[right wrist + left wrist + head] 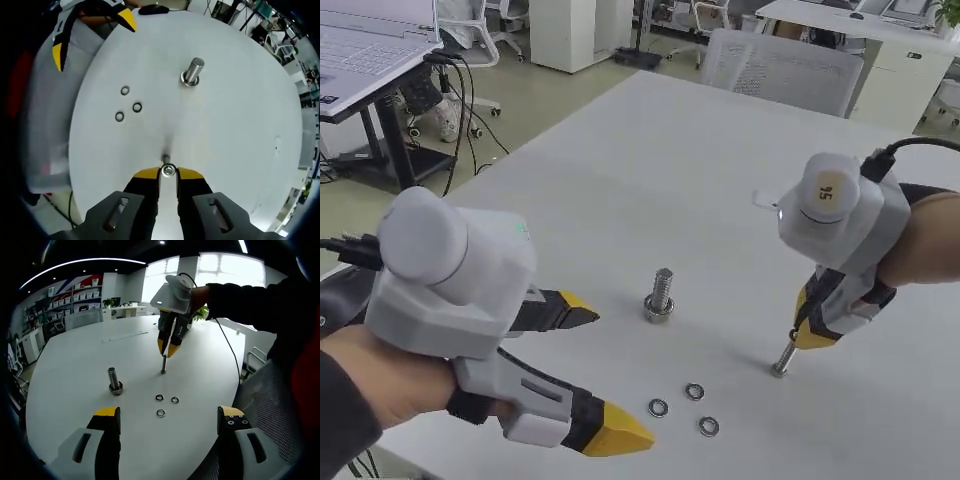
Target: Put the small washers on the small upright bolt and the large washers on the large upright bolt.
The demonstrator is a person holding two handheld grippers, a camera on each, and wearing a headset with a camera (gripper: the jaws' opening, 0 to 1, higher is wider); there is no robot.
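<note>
The large bolt [660, 293] [114, 380] [193, 70] stands upright mid-table with a washer ring around its foot. Three small washers [694, 391] [161, 413] [125, 90] lie loose in a cluster in front of it. My right gripper [810, 335] [168, 172] points down, shut on the head of the small bolt [783, 360] [163, 364] [168, 170], whose lower end rests on the table. My left gripper [615, 375] [169, 414] is held open and holds nothing, left of the washers.
The white table [650, 170] runs far back, and its near edge lies close under my left gripper. A laptop [360, 50] sits on a desk at the far left. A mesh chair [780, 65] stands behind the table.
</note>
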